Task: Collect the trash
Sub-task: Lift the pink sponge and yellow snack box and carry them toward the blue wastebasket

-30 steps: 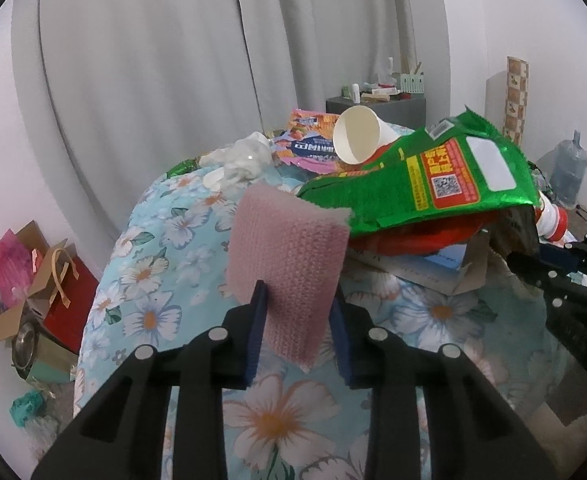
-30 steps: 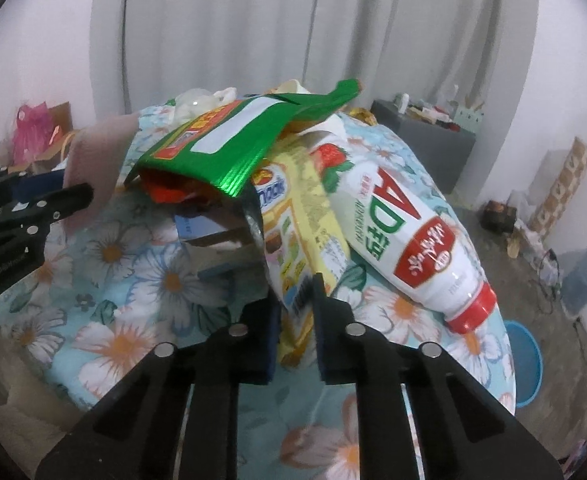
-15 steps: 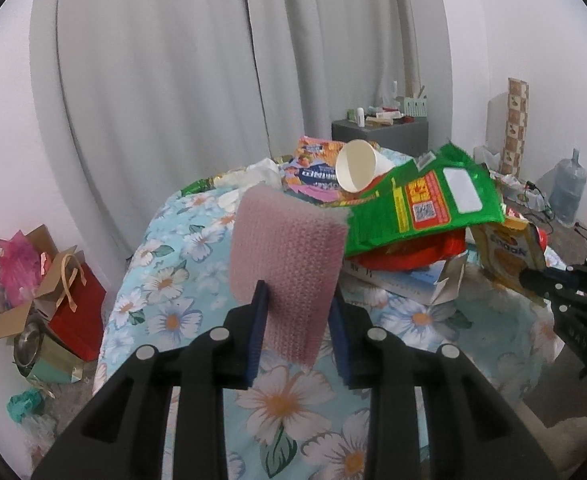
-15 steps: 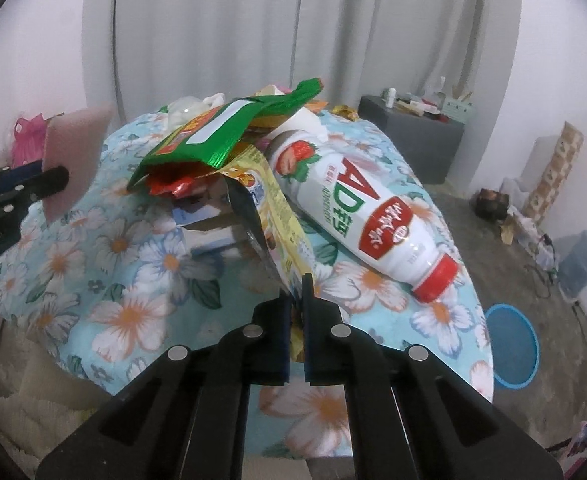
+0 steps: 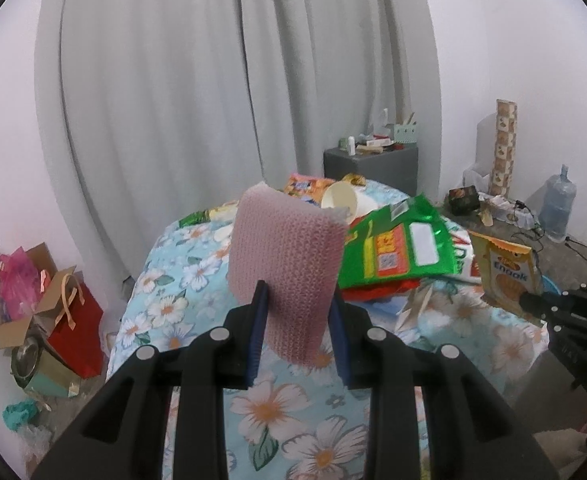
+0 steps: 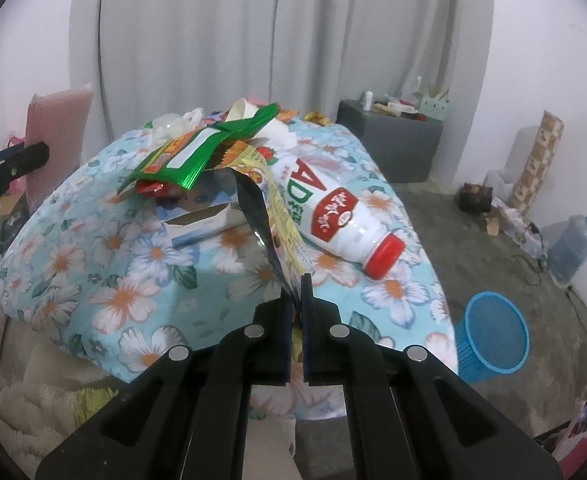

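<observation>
In the left wrist view, a pink sponge (image 5: pixel 283 268) is held upright at the centre of the frame, clamped between the blue pads of the left hand-held gripper (image 5: pixel 299 312), above the flowered cloth of the bench (image 5: pixel 165 308). Behind it, in the centre right of the frame, a green wrapper (image 5: pixel 397 248) is piled on other litter beside a paper cup (image 5: pixel 339 200), and the right hand-held gripper (image 5: pixel 533 302) is seen at the right edge with a yellow snack bag (image 5: pixel 505 272) in its tip.

In the right wrist view, the jaws of the right hand-held gripper (image 6: pixel 298 296) have just been closing and are now pinched tight on the lower edge of the yellow snack bag (image 6: pixel 281 216), which is stretched up towards the pile at the upper middle. A white bottle with a red cap (image 6: pixel 333 216) is laid on its side just right of the bag. A blue basket (image 6: pixel 493 336) is seen on the floor at the lower right
</observation>
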A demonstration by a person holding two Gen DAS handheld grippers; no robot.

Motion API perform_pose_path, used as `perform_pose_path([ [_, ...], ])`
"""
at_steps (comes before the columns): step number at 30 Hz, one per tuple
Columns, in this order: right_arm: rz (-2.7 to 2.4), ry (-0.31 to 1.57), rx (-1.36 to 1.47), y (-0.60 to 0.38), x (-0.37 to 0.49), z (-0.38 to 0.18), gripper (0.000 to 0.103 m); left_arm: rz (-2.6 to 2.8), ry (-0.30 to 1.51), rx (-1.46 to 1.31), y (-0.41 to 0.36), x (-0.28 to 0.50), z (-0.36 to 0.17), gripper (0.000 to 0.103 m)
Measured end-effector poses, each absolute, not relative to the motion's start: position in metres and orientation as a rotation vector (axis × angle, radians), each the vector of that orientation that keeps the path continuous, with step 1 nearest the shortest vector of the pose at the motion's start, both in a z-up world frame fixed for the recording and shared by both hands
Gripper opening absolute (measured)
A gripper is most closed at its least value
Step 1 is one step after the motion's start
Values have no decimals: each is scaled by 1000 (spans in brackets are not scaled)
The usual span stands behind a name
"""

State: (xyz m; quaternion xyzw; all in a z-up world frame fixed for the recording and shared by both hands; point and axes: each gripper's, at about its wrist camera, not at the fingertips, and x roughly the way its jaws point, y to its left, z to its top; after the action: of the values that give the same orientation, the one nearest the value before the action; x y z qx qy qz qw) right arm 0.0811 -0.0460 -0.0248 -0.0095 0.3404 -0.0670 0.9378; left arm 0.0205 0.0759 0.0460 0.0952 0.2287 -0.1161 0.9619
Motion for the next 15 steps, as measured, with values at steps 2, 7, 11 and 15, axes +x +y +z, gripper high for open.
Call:
perform_pose_path([
  [2,-142,683,-19,-48,77,-21,2,-251,450,196,70,17,51,28],
  [7,-171,631,4,-61,67,-9,2,-317,434,183,55,11,64,28],
  [11,-203,580,31,-76,59,3,2,-395,423,174,36,10,76,28],
  [15,-255,534,54,-101,54,19,2,-512,416,172,5,15,91,28],
])
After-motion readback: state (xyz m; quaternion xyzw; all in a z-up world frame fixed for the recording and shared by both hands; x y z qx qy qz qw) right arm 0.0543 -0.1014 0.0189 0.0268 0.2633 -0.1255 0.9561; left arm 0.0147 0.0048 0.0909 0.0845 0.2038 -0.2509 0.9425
